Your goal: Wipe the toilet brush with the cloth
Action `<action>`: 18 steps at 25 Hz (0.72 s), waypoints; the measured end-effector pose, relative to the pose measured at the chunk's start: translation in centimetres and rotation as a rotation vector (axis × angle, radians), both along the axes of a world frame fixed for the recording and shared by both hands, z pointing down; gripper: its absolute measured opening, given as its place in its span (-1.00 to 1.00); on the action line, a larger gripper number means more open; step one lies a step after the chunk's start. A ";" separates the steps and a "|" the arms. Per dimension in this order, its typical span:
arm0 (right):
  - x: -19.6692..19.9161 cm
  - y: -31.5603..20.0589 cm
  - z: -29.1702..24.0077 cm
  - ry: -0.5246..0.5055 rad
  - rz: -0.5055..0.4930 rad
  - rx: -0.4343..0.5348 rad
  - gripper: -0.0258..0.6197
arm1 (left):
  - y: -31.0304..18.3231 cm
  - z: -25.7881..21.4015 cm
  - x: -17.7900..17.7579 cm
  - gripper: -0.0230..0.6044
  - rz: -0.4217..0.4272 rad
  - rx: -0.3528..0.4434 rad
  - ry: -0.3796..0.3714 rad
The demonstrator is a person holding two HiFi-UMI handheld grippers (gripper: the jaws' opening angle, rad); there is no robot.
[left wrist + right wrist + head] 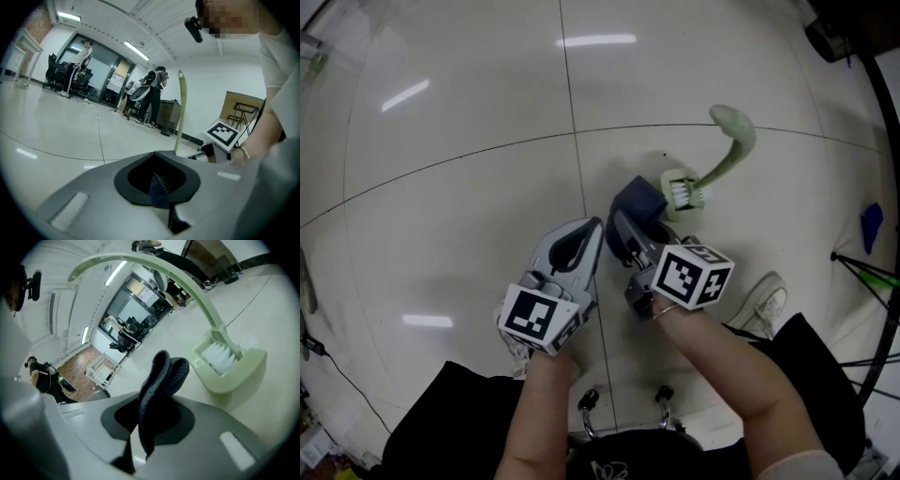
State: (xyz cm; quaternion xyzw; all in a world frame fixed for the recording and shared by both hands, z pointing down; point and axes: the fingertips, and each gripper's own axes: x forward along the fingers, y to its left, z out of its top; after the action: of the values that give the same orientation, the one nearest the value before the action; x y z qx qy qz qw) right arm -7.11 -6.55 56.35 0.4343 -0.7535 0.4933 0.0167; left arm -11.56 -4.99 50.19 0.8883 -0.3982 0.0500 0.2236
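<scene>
A pale green toilet brush (724,155) stands in its square green holder (673,197) on the tiled floor, bristles down and curved handle leaning up to the right. My right gripper (625,228) is shut on a folded dark blue cloth (638,201), which sits just left of the holder. In the right gripper view the cloth (161,380) sticks up between the jaws, a short way from the white bristles (226,355) and holder (236,376). My left gripper (586,242) hovers beside the right one, jaws together with nothing in them. The thin brush handle (180,112) rises ahead of it.
A white shoe (765,300) rests on the floor by my right forearm. Black and green stand legs (865,267) and a blue object (872,225) lie at the right edge. Two castor wheels (624,403) show below. Several people (152,91) stand far off by a doorway.
</scene>
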 end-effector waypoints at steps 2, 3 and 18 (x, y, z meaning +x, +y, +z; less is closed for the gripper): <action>1.0 -1.2 0.2 -0.023 0.043 -0.021 -0.73 | 0.0 -0.2 0.0 -0.91 -0.008 -0.001 0.001; 1.3 -1.4 0.5 -0.041 0.064 -0.048 -0.74 | 0.0 -0.2 0.1 -0.91 -0.007 0.000 -0.001; 5.9 6.7 8.1 0.073 -0.007 -0.342 -0.73 | -1.1 -1.3 1.5 -0.91 -0.004 0.038 0.011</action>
State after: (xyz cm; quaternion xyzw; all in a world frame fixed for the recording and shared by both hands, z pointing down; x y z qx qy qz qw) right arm -1.21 0.19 64.49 0.4403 -0.6590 0.5980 0.1194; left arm -10.07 -6.13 48.86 0.8918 -0.3995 0.0372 0.2090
